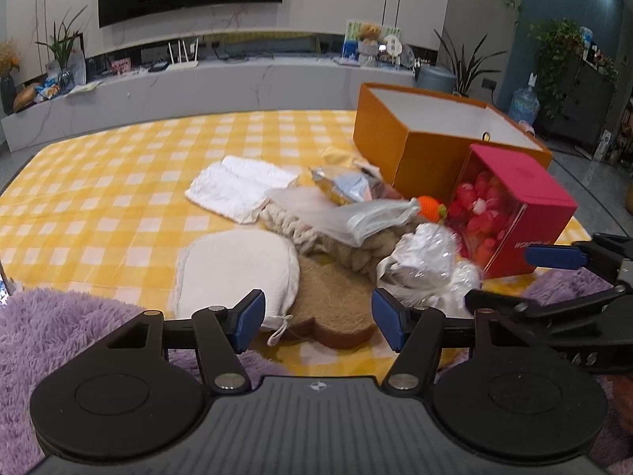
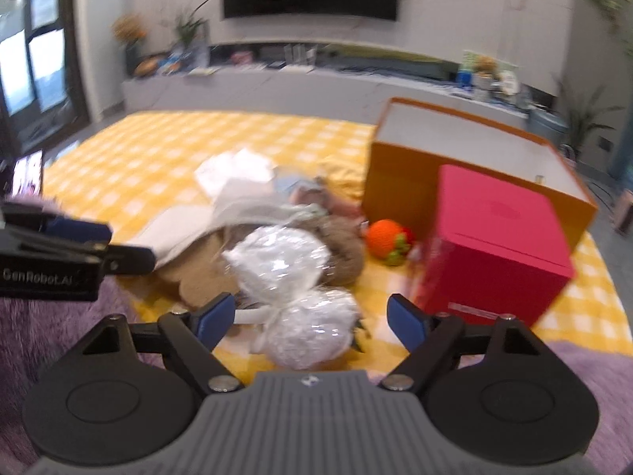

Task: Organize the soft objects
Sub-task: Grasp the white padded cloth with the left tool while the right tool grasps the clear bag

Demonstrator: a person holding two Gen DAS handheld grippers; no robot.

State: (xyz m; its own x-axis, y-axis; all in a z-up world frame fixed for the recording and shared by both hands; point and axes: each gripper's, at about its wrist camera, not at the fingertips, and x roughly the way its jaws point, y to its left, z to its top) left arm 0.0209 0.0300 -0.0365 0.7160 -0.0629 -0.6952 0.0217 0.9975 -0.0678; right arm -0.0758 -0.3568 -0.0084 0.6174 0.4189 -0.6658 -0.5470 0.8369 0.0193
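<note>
A yellow-and-white checked cloth point(image 1: 118, 182) covers the surface well beyond both sets of fingers, and a shaggy purple fleece point(image 1: 67, 324) lies just under them. Far ahead and to the right of the left gripper point(image 1: 318, 320) stands an open orange cardboard box point(image 1: 399, 138) with a white inside, and against its near wall leans a tilted pink box point(image 1: 530, 213) with a clear window showing red and white pieces. Straight ahead of the left gripper's spread blue pads sits the heap of soft things: a flat brown felt piece shaped like a bread slice point(image 1: 336, 308) lies between the fingertips, apart from both pads, and a rounded white cloth pouch point(image 1: 237, 269) with a drawstring sits just ahead of the left pad. Beyond them lie a folded white quilted cloth point(image 1: 237, 190), chunky beige knitted yarn point(image 1: 356, 249), a translucent plastic bag point(image 1: 356, 213) and a small orange crocheted fruit point(image 1: 431, 208). The right gripper point(image 2: 312, 320) also has its fingers held wide, pinching nothing; a crinkly clear-wrapped white bundle point(image 2: 304, 297), in two rounded lumps, lies between and just ahead of them, touching neither pad.
</note>
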